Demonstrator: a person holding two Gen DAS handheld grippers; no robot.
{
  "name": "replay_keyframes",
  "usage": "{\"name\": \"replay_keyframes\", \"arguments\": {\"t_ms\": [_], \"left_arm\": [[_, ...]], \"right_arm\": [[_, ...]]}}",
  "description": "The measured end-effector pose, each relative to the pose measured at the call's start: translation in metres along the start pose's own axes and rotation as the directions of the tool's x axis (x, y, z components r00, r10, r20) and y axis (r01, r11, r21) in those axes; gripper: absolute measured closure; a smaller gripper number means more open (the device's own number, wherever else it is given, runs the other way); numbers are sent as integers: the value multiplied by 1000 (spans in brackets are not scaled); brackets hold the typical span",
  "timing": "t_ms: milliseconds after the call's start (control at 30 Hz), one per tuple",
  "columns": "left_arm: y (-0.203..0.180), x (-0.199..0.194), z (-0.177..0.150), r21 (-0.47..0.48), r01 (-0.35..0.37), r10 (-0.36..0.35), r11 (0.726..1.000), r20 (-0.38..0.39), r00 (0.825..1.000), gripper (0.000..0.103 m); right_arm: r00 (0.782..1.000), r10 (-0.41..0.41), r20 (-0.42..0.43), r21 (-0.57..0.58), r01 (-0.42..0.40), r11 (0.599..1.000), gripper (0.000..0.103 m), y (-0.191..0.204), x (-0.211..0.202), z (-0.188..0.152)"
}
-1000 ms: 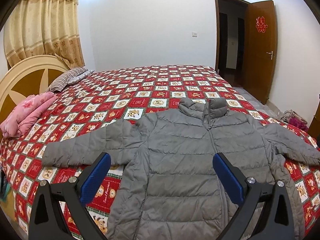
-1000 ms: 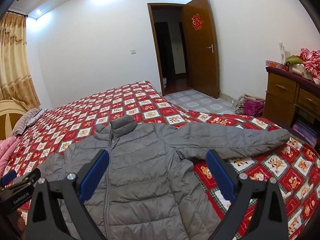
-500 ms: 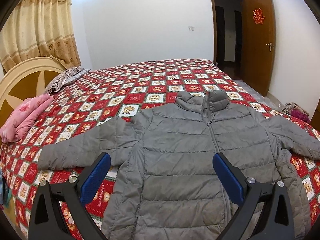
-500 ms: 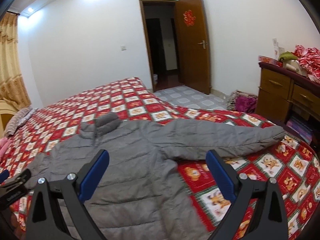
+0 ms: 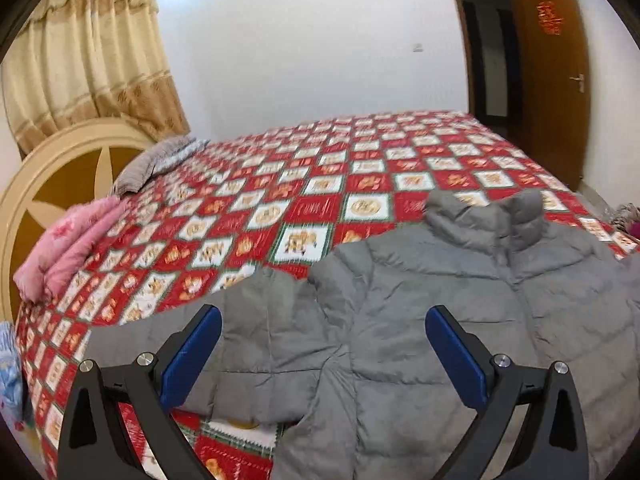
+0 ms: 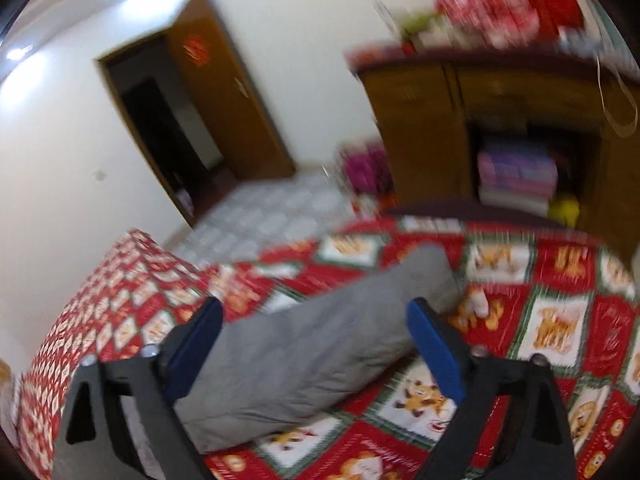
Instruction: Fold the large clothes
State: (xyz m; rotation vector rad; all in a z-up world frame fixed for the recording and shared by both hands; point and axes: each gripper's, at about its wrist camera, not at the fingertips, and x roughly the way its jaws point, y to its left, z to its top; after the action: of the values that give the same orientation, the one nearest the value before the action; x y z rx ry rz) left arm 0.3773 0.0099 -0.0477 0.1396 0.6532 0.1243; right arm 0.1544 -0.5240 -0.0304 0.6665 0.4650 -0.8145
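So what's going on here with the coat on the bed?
A person with a gripper in each hand is about to fold a grey puffer jacket spread flat on the patterned bedspread. The left gripper hangs open over one sleeve, the right gripper open over the other sleeve. Nothing is grasped yet.

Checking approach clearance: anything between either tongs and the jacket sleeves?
Nothing visible. Left tongs hang open over the gray puffer jacket's left sleeve; right tongs hang open over the right sleeve. Only the quilt lies underneath.
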Motion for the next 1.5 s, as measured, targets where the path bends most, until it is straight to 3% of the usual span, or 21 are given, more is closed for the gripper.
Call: {"name": "replay_keyframes", "arguments": {"t_ms": [167, 367, 467, 533, 633, 700, 833, 933, 1033, 1167, 1233, 1300, 1367, 1500], "left_arm": [[-1, 40, -33, 6, -1, 1, 1000, -82, 997, 1], [1, 57, -65, 15, -39, 40, 999, -71, 997, 1], [6, 69, -71, -13, 12, -14, 1000, -124, 992, 1], [14, 78, -74, -61, 35, -45, 998, -170, 984, 1], [22, 83, -78, -123, 68, -91, 990, -192, 977, 1], [23, 83, -79, -140, 70, -96, 988, -192, 977, 1], [27, 78, -83, -173, 69, -100, 983, -179, 979, 1], [35, 77, -86, -212, 84, -121, 974, -168, 978, 1], [43, 74, -89, -257, 115, -156, 960, -145, 977, 1], [46, 76, -90, -280, 140, -184, 950, -140, 973, 1], [47, 76, -89, -283, 145, -189, 948, -136, 973, 1], [49, 76, -90, -295, 158, -203, 942, -129, 971, 1], [51, 77, -91, -303, 167, -213, 938, -124, 969, 1], [53, 76, -91, -313, 180, -224, 933, -111, 968, 1]], "right_arm": [[989, -109, -100, 115, 120, 986, 20, -43, 43, -22], [982, -116, -147, 150, 138, 979, 23, -59, 82, -27], [978, -166, -124, 124, 181, 976, 47, -55, 88, -26], [974, -185, -128, 94, 197, 976, 86, -56, 95, -24], [974, -182, -134, 23, 187, 982, 94, -46, 91, -21], [981, -176, -79, -18, 175, 984, 95, -32, 76, -17], [996, -48, 73, -204, 62, 977, 95, 33, 18, -11], [988, 110, 109, -380, -61, 923, 95, 104, -32, -24], [962, 262, 81, -538, -179, 824, 95, 177, -73, -52], [898, 427, -110, -644, -391, 657, 95, 261, -103, -121], [854, 474, -215, -649, -488, 584, 96, 292, -105, -159], [827, 487, -280, -655, -536, 534, 96, 313, -101, -192], [784, 490, -381, -634, -607, 479, 96, 334, -90, -233], [731, 466, -499, -603, -679, 419, 96, 358, -68, -294]]}}
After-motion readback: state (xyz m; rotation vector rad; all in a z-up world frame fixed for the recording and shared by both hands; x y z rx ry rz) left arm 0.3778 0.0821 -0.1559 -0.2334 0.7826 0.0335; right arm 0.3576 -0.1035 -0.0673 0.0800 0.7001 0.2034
